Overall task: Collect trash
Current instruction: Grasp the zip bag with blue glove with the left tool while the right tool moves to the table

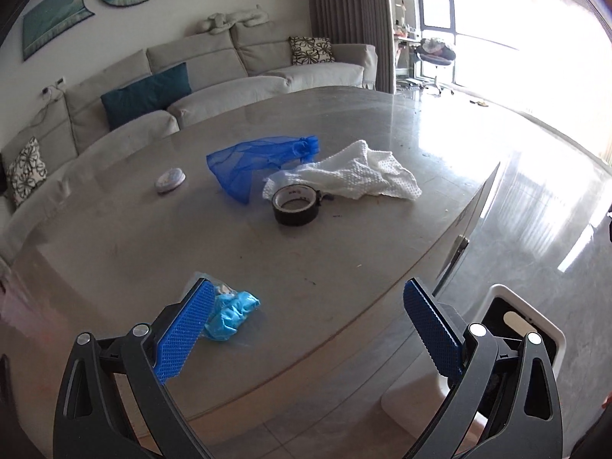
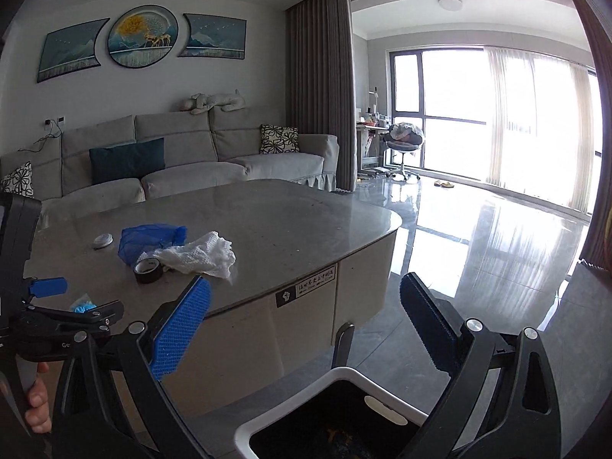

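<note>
Your right gripper (image 2: 306,321) is wide and empty, with the bin (image 2: 306,390) just below it, suggesting a drop. Your left gripper (image 1: 306,325) is also wide, the crumpled blue glove (image 1: 233,315) beside its left pad, likely next.

The left gripper (image 1: 306,329) points forward and downward, its jaws spread wide with nothing between the blue pads (image 1: 183,332). The right gripper (image 2: 306,325) points forward and slightly down, its jaws also wide apart and empty. In the right wrist view the left gripper (image 2: 57,302) shows at the left edge, with fingers (image 2: 38,401) of the person's hand wrapped around its handle.
</note>
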`<action>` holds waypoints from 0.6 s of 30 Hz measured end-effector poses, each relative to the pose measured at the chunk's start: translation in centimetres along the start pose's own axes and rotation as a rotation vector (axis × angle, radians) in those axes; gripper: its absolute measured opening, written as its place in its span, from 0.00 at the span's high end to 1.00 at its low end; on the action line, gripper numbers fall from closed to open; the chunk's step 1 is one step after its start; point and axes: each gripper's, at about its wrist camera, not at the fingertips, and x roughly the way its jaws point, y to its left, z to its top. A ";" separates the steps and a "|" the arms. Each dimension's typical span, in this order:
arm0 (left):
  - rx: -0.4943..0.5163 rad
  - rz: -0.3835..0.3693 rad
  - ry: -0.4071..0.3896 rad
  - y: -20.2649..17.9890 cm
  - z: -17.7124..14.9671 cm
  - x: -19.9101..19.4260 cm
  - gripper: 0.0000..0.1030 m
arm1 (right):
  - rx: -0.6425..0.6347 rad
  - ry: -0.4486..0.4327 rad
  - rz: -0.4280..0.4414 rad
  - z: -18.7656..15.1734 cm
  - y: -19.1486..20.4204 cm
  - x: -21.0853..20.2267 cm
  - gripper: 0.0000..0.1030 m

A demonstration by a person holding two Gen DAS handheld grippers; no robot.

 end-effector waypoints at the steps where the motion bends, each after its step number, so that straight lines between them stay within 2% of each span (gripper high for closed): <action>1: -0.015 0.007 -0.002 0.8 0.1 0.1 0.04 | -0.007 -0.007 0.015 0.4 0.7 0.1 0.05; 8: -0.109 0.052 0.032 5.4 0.1 2.0 0.04 | -0.058 -0.036 0.091 2.6 5.1 1.7 0.05; 13: -0.176 0.067 0.091 7.7 -0.7 4.5 0.04 | -0.119 -0.030 0.112 2.0 7.7 2.4 0.05; 18: -0.199 0.050 0.140 8.7 -1.5 6.5 0.04 | -0.159 -0.004 0.137 1.0 9.7 3.1 0.05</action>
